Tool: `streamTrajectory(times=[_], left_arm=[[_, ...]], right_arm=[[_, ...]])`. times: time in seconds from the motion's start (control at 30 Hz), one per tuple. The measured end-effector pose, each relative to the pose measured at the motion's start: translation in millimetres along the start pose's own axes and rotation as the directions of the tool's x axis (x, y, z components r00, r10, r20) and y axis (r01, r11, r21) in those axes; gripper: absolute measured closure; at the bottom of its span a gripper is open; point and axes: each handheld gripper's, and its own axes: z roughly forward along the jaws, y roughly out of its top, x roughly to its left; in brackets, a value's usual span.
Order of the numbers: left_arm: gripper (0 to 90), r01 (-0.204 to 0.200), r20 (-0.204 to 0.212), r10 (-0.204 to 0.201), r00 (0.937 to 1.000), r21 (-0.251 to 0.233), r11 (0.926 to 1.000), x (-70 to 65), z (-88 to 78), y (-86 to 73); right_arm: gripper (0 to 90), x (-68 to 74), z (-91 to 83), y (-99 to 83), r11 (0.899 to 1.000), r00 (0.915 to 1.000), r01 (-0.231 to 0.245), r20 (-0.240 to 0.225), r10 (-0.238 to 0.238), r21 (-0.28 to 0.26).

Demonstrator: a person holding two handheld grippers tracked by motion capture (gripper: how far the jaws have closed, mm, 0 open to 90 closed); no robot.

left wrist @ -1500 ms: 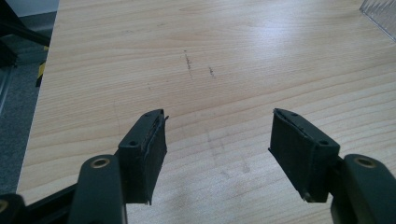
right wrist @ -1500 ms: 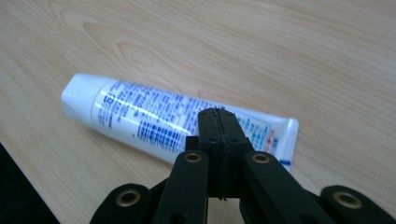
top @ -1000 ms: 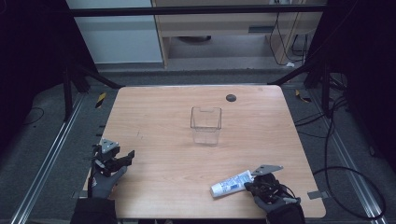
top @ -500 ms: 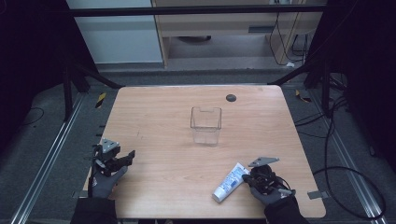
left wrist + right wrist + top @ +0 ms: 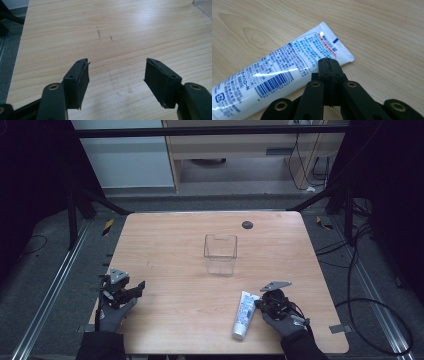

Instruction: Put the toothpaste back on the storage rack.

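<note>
Tube laid flat near table front edge, long axis running front-to-back, crimped end touched by right gripper, jaws pressed together, nothing clamped. Left gripper held wide, empty, well apart.

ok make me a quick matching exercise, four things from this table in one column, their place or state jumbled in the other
Things:
1. tube
2. clear container
3. left gripper
4. right gripper

Place or state:
A. jaws shut together, tips against the tube's side
B. lying flat near the table's front edge
C. jaws apart over bare wood
D. upright at the table's middle

Pairs: 1-B, 2-D, 3-C, 4-A
</note>
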Motion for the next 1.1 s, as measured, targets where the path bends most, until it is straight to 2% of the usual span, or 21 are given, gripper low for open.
streamTrajectory(times=[0.13, 0.53, 0.87, 1.1], left_arm=[[34.9, 0.0, -0.001, 0.0, 1.0, 0.0, 1.0, 0.3, 0.1, 0.0], [34.8, 0.002, 0.0, -0.002, 1.0, 0.0, 1.0, 0.7, 0.2, -0.1], [34.8, 0.002, 0.0, -0.002, 1.0, 0.0, 1.0, 0.9, 0.1, -0.1], [34.8, 0.003, 0.001, -0.003, 1.0, -0.003, 1.0, 1.2, -0.5, -0.1]], right_arm=[[90.0, 0.1, 5.6, 5.7, 1.0, 0.9998, -0.008, -0.02, 0.008, -0.007], [90.0, 6.3, 17.9, 18.7, 1.0, 0.9994, 0.013, -0.032, -0.013, 0.0], [90.0, 17.4, 26.6, 28.3, 1.0, 0.9982, 0.029, -0.052, -0.029, 0.007], [89.9, 30.6, 35.9, 37.7, 0.996, 0.9944, 0.083, -0.067, -0.082, 0.019]])
